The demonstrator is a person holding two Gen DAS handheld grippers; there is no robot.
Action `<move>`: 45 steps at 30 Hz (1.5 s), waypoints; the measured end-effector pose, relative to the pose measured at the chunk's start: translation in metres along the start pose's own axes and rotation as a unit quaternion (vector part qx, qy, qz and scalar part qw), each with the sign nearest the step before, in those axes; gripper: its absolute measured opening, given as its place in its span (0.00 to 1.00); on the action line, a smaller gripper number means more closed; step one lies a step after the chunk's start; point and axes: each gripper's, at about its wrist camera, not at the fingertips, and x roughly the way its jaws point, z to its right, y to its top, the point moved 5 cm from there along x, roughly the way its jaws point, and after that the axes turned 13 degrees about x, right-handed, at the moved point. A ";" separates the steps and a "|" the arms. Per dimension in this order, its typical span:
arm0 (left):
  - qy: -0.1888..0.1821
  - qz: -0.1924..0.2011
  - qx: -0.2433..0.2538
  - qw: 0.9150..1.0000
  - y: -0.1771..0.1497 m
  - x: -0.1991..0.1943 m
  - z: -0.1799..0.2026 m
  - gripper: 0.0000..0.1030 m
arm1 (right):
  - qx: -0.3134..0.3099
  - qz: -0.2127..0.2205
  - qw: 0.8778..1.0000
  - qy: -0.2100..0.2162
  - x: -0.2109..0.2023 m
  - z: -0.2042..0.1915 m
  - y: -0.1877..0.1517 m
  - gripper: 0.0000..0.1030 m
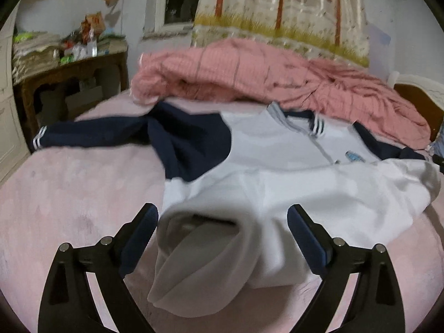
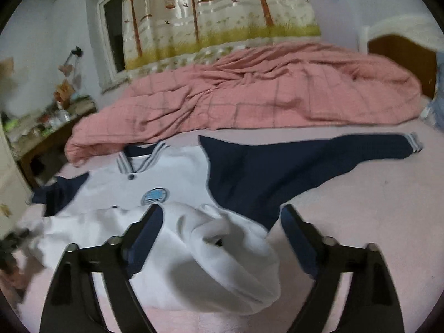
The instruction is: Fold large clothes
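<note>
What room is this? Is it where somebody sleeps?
Most likely a bedroom. A jacket lies spread on a bed with a pink sheet, a rumpled pink quilt is heaped behind it, and a curtain hangs at the window.

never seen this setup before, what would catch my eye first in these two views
A white jacket with navy sleeves lies spread face up on the pink bed sheet, its bottom hem bunched between the wide-open fingers of each hand-held gripper, left and right. Behind it a rumpled pink quilt is heaped below a tree-print curtain.
</note>
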 end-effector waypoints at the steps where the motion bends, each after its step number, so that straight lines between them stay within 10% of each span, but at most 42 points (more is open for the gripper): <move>1: 0.003 -0.011 -0.008 1.000 -0.002 0.005 -0.003 0.91 | -0.009 -0.014 1.000 0.011 0.003 -0.004 -0.003 0.70; 4: 0.016 -0.040 -0.039 0.998 -0.012 0.016 -0.015 0.91 | -0.062 -0.066 0.996 0.025 0.023 -0.019 -0.025 0.70; 8: 0.000 -0.018 -0.063 0.998 -0.011 0.008 -0.025 0.91 | -0.086 -0.043 0.992 -0.087 0.041 -0.015 -0.028 0.69; 10: 0.011 -0.023 -0.056 0.998 -0.012 0.008 -0.025 0.85 | -0.071 -0.031 0.991 -0.110 0.041 -0.005 -0.024 0.23; 12: 0.016 -0.033 -0.056 0.998 -0.013 0.011 -0.025 0.62 | -0.048 -0.022 0.993 -0.110 0.040 0.007 -0.018 0.23; 17: 0.003 -0.017 -0.059 0.998 -0.009 0.000 -0.029 0.49 | -0.063 -0.011 0.986 -0.155 0.040 0.018 -0.016 0.23; 22: 0.003 0.006 -0.058 0.998 -0.001 -0.021 -0.040 0.62 | -0.072 -0.011 0.985 -0.157 0.042 0.015 -0.016 0.21; 28: -0.090 -0.037 -0.113 0.989 -0.038 -0.020 -0.043 0.71 | -0.044 -0.004 0.987 -0.155 0.036 0.023 -0.014 0.34; 32: -0.116 -0.033 -0.126 0.985 -0.041 -0.021 -0.041 0.11 | -0.031 0.035 0.989 -0.141 0.009 0.017 -0.001 0.52; 34: -0.078 0.004 -0.113 0.990 -0.029 -0.036 -0.044 0.05 | -0.019 0.044 0.990 -0.134 -0.003 0.014 0.003 0.52; 41: 0.022 0.021 -0.020 0.999 -0.005 -0.035 -0.034 0.06 | -0.013 -0.021 1.000 -0.016 -0.005 -0.010 -0.011 0.26; 45: 0.033 0.000 -0.028 0.999 -0.015 -0.014 -0.043 0.30 | -0.014 -0.092 0.990 -0.101 0.040 0.011 -0.034 0.25</move>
